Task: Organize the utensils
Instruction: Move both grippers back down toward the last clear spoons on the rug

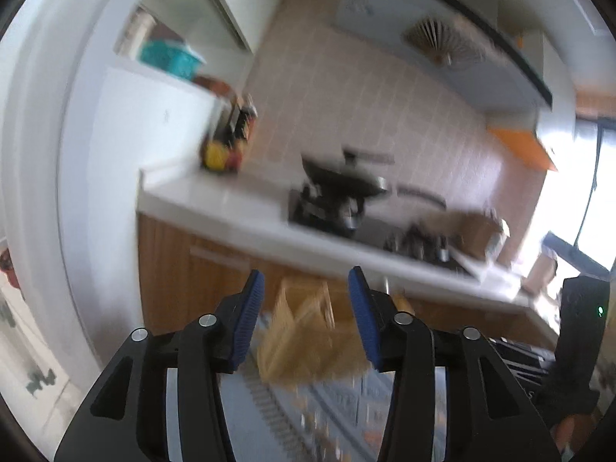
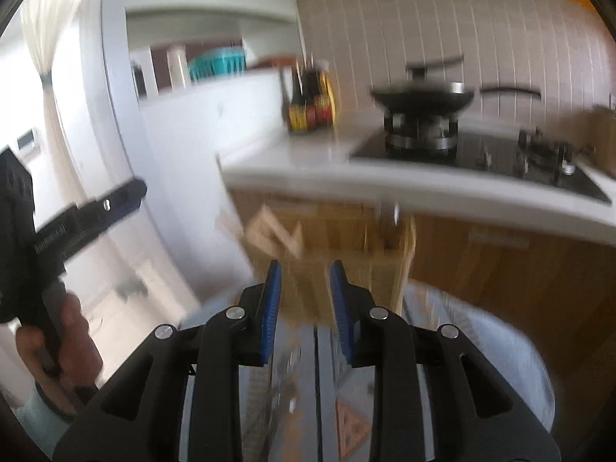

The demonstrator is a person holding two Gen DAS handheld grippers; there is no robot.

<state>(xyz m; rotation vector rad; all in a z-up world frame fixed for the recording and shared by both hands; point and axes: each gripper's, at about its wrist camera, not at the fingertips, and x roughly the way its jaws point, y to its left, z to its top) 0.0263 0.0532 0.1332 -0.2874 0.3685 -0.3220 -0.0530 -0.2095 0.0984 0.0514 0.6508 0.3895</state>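
Both claws are spread and empty: the left gripper and the right gripper each point at a wooden utensil holder standing at the far edge of the patterned table. Something metallic pokes from its right compartment; blur hides what. Held level and apart, they look poised for approach.

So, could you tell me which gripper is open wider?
The left gripper: its pads stand clearly further apart than those of the right gripper. Neither holds anything.
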